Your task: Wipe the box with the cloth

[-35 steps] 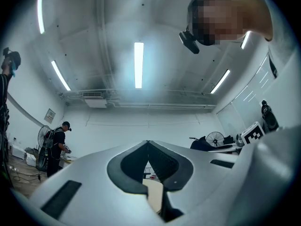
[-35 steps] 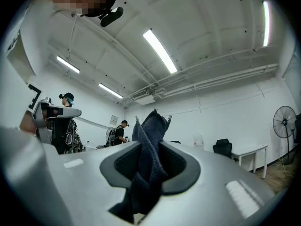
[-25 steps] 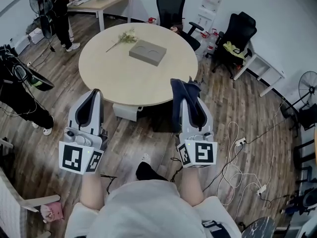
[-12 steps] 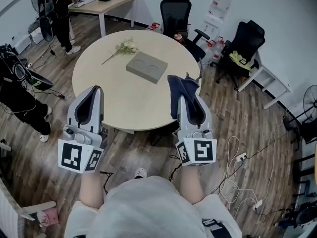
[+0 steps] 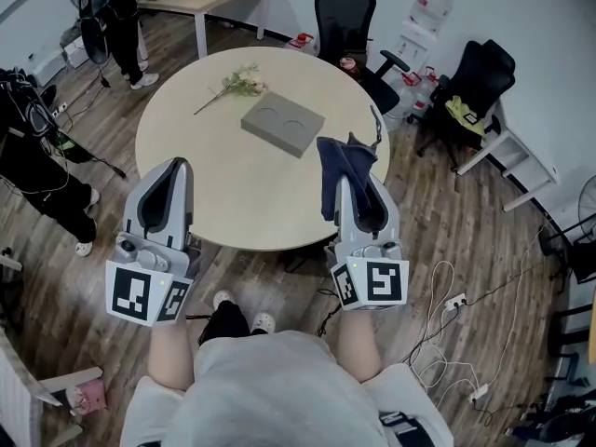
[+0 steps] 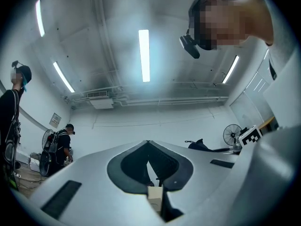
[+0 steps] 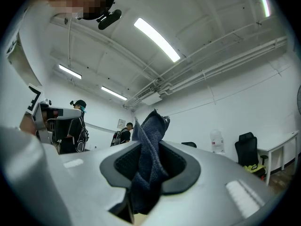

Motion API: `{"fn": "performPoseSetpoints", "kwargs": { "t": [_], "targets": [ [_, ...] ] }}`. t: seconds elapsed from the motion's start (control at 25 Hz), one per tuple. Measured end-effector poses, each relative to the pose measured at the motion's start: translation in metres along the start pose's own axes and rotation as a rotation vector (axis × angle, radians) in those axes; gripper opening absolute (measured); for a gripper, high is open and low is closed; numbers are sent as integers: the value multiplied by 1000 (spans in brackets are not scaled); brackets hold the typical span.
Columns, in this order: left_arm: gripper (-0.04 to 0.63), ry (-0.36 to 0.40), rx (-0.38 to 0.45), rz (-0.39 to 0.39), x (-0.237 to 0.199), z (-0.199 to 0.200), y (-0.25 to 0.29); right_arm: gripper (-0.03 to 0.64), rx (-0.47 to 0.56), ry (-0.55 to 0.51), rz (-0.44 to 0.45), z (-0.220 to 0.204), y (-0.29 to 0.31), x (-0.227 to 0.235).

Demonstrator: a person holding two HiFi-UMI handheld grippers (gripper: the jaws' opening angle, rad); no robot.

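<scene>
A flat grey box (image 5: 282, 124) with two round dents lies on the round beige table (image 5: 205, 180), right of its middle. My right gripper (image 5: 358, 181) is shut on a dark blue cloth (image 5: 341, 163) that sticks up past its jaws over the table's near right edge, short of the box. In the right gripper view the cloth (image 7: 151, 138) fills the gap of the right gripper (image 7: 149, 149), which points up at the ceiling. My left gripper (image 5: 171, 165) hovers over the near left edge. The left gripper (image 6: 148, 144) is shut and holds nothing.
A sprig of pale flowers (image 5: 237, 85) lies left of the box. Black office chairs (image 5: 346, 15) stand behind and right of the table. People (image 5: 114, 19) stand at the far left. A white side table (image 5: 510, 149) and floor cables (image 5: 445, 282) are on the right.
The view has moved toward the table. Both grippers, earlier over the floor in front of it, now hover over its near edge. The right gripper still holds the cloth.
</scene>
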State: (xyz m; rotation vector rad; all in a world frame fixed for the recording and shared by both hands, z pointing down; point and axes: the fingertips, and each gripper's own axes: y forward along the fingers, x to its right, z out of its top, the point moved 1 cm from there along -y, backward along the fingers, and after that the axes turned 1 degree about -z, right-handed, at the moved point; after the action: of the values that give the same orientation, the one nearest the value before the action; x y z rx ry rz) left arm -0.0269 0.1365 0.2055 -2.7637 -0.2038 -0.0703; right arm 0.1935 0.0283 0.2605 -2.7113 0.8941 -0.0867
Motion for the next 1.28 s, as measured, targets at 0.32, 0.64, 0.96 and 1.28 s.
{"fn": "performPoseSetpoints", "kwargs": {
  "t": [0.32, 0.64, 0.96, 1.28],
  "targets": [
    [8, -15, 0, -23, -25, -15, 27, 110, -5, 11, -20, -13, 33, 1],
    [8, -23, -3, -58, -69, -26, 78, 111, -6, 9, -53, -19, 93, 4],
    [8, -29, -7, -107, -117, -46, 126, 110, -4, 15, -105, -35, 153, 3],
    [8, -54, -15, -167, -154, -69, 172, 111, -33, 4, -164, -54, 199, 5]
  ]
}}
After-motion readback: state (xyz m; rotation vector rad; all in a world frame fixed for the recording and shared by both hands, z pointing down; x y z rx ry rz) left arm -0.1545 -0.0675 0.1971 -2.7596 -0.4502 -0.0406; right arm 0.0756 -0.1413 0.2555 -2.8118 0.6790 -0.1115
